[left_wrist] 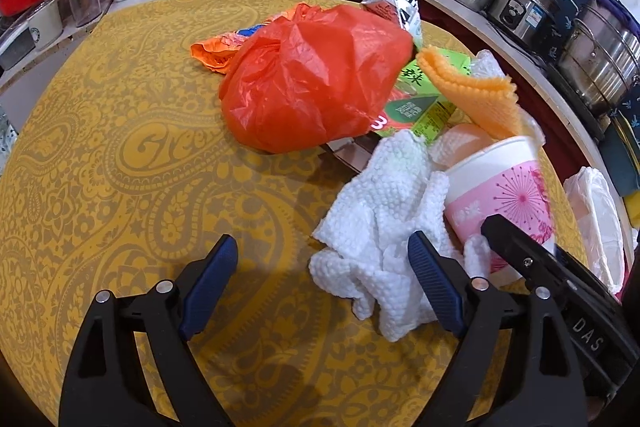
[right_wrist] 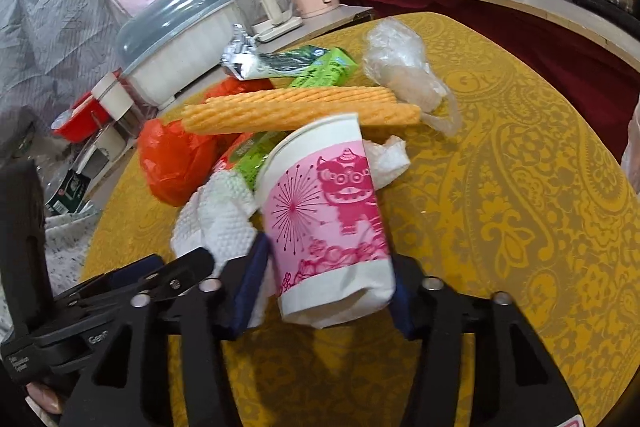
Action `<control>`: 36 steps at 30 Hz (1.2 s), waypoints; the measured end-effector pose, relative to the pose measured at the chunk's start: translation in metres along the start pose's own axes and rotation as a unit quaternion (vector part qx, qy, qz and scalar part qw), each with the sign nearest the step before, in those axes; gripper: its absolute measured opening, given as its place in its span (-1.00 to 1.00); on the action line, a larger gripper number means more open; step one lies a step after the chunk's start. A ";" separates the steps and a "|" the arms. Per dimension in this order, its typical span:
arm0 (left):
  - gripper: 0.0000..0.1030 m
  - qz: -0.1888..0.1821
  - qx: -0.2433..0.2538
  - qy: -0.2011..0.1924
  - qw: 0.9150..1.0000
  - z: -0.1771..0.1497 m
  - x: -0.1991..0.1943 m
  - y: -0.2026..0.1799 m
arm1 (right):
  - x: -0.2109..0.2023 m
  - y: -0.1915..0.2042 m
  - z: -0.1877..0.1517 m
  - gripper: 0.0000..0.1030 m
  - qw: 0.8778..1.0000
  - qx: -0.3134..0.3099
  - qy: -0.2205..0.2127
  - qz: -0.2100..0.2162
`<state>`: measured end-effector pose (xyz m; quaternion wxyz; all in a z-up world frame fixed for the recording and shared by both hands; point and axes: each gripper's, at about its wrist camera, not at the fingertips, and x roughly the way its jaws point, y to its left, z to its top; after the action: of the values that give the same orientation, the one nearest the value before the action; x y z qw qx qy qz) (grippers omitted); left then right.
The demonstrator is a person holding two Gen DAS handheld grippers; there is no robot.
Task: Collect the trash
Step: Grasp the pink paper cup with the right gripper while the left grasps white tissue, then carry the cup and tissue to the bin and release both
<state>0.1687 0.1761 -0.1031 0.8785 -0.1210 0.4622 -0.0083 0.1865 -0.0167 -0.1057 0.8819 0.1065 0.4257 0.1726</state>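
My right gripper (right_wrist: 320, 291) is clamped on the base of the pink paper cup (right_wrist: 324, 211), crushing it. Crumpled white paper towel (left_wrist: 380, 219) lies just left of it, beside my left gripper (left_wrist: 320, 279), whose jaws stand apart over the yellow tablecloth (left_wrist: 120, 155).

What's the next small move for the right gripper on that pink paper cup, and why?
Probably lift the paper cup straight up a little. The right gripper has its pads pressed on the cup's base, which looks dented, so the grip seems set. The cup leans on the white paper towel and orange cloth, so a slow lift should free it without dragging them.
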 end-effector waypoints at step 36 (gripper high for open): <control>-0.76 -0.061 0.086 -0.037 0.994 -0.023 -0.058 -0.084 | -0.142 -0.061 -0.027 -0.33 0.988 0.068 -0.117 -0.069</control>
<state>0.1248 0.0975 -0.0498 0.8999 -0.0727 0.4189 -0.0969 0.0966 -0.1280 -0.0413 0.9259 0.1563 0.3369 0.0687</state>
